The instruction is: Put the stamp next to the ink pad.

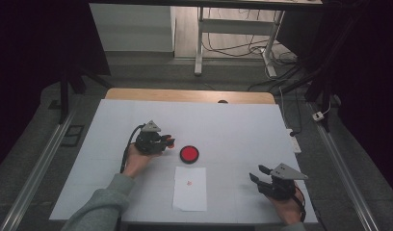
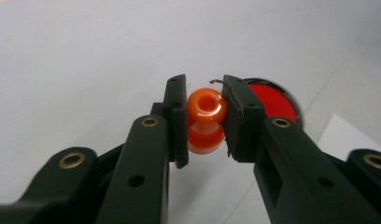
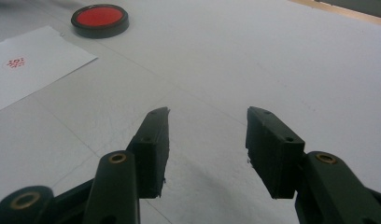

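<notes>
An orange stamp point(image 2: 206, 122) is clamped between the two black jaws of the left gripper point(image 2: 206, 116). It is a small, glossy plastic piece, waisted like a knob: a rounded upper bulge with a round hollow in its end, a narrow neck, and a second rounded bulge below. Both pads are pressed flat against its sides. In the high view the stamp point(image 1: 170, 141) is seen at the tip of the left gripper point(image 1: 166, 142), just to the left of the ink pad point(image 1: 189, 154) and held above the white table point(image 1: 242, 139), not touching it.

The ink pad is taken as the landmark: a round, shallow black case with a bright red inside, lying open on the table. In the left gripper view the ink pad point(image 2: 272, 100) is seen just behind the right-hand jaw.

A white sheet of paper point(image 1: 190, 188) is laid just in front of the ink pad, on the person's side, and a small red stamped mark point(image 1: 189, 183) is seen near its middle.

The right gripper point(image 1: 258, 173) is held well to the right of the ink pad and nearer the person; its jaws stand apart with nothing between them.
</notes>
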### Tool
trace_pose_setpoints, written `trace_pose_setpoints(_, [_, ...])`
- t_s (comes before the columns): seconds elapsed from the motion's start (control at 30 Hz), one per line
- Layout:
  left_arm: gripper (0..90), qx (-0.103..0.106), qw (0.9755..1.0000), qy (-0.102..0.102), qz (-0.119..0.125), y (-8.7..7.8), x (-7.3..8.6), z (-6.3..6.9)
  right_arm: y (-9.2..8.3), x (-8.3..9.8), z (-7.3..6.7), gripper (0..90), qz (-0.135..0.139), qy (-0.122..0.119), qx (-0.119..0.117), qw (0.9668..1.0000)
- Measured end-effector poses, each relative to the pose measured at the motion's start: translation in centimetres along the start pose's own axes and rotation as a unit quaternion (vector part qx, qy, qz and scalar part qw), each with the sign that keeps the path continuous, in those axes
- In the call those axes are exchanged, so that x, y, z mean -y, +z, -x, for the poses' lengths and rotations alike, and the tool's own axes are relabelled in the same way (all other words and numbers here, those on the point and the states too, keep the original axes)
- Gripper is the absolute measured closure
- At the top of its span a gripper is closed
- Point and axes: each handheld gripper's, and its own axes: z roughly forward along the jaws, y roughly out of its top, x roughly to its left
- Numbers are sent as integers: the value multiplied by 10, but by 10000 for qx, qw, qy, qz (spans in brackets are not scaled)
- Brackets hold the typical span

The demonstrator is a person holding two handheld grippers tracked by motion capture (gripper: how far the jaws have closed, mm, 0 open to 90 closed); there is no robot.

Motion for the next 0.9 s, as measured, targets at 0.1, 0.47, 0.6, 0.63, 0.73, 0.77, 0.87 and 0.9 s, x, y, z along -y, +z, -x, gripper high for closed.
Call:
trace_pose_setpoints(0.1, [723, -35, 9999, 39, -125, 6, 2, -1, 0, 0, 0, 486, 8, -2, -16, 10000])
trace_pose_setpoints(0.47, [720, -62, 9992, 223, -324, 24, 3, 5, 0, 0, 0, 486, 6, 10, -12, 10000])
trace_pose_setpoints(0.6, [720, -49, 9989, 241, -396, 26, 5, 5, 0, 1, 0, 486, -1, 6, -3, 10000])
trace_pose_setpoints(0.63, [719, -67, 9988, 263, -413, 26, 5, 6, 0, 0, 0, 486, -2, 2, 0, 10000])
trace_pose_setpoints(0.73, [716, -41, 9991, 216, -356, 25, 7, 5, 0, 1, 0, 486, -10, -2, 4, 10000])
trace_pose_setpoints(0.77, [714, -29, 9992, 218, -349, 25, 8, 5, -1, 1, 0, 486, -20, -6, 17, 10000])
trace_pose_setpoints(0.87, [665, -12, 9990, 253, -362, 24, 9, 5, -1, 1, 0, 485, 4, 14, 20, 10000])
trace_pose_setpoints(0.9, [616, -44, 9989, 262, -390, 24, 9, 5, -1, 1, 0, 485, -9, 9, 39, 10000])
